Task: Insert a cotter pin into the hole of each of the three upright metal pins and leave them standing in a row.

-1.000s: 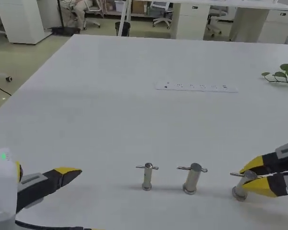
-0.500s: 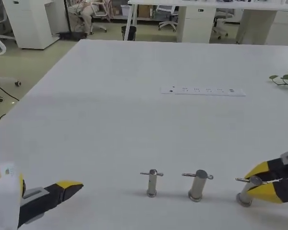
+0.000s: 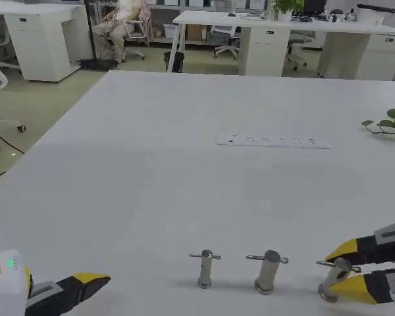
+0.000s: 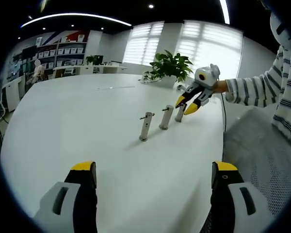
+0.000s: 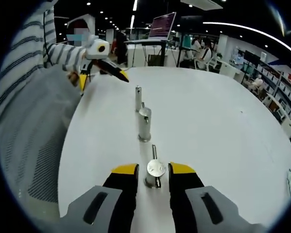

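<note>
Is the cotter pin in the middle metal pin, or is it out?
In. The cotter pin crosses through the top of the middle metal pin, its ends sticking out on both sides.

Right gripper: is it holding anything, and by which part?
Nothing looks held: the jaws of the right gripper straddle the head of the end metal pin, a thin gap each side. The left gripper is open, empty.
</note>
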